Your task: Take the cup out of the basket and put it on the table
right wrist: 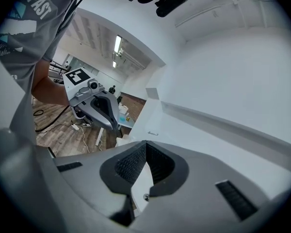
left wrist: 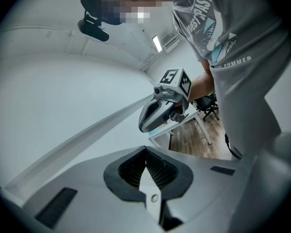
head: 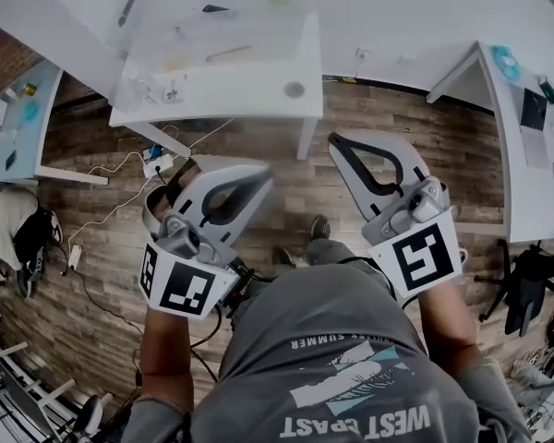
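I make out no cup and no basket in any view. The white table (head: 258, 90) ahead carries blurred small items that I cannot tell apart. My left gripper (head: 263, 181) hangs over the wooden floor short of the table, jaws shut and empty; in the left gripper view its tips (left wrist: 146, 149) meet with nothing between them. My right gripper (head: 337, 141) is level with it on the right, near the table leg, also shut and empty, its tips (right wrist: 144, 143) closed together. Each gripper view shows the other gripper (left wrist: 157, 115) (right wrist: 99, 108) against white walls.
A white desk (head: 526, 155) stands at the right and a light blue one (head: 18, 118) at the left. Cables and a power strip (head: 157, 160) lie on the floor by the table. A dark chair (head: 531, 289) is at right, a bag (head: 23, 233) at left.
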The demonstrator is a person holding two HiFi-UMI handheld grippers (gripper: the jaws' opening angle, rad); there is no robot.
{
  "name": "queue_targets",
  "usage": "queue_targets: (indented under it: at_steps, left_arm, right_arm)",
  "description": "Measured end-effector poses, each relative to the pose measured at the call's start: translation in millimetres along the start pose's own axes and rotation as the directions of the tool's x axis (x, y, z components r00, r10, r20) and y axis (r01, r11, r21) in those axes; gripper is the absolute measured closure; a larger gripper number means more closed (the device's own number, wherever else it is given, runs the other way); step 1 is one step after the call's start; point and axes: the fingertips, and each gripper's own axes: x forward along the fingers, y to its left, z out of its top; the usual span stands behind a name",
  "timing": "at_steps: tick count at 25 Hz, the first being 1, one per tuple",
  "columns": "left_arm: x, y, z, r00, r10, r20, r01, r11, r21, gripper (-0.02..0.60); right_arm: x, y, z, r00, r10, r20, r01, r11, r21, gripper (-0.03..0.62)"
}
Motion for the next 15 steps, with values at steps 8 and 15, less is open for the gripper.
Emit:
queue_targets:
  at_steps: [8, 15]
  left_arm:
    - [49, 32, -10, 0.997, 0.043, -0.065, -0.042, 0.999, 0.012, 0.572]
    - [73, 49, -19, 0.992, 0.066, -0.111, -0.066, 0.998, 0.005, 0.572]
  right_arm:
    - [28, -53, -21, 0.997, 0.052, 0.066, -0.052, 0.999, 0.004, 0.582]
    - [50, -81, -37, 0.991, 0.104, 0.088, -0.105, 0.995, 0.003, 0.582]
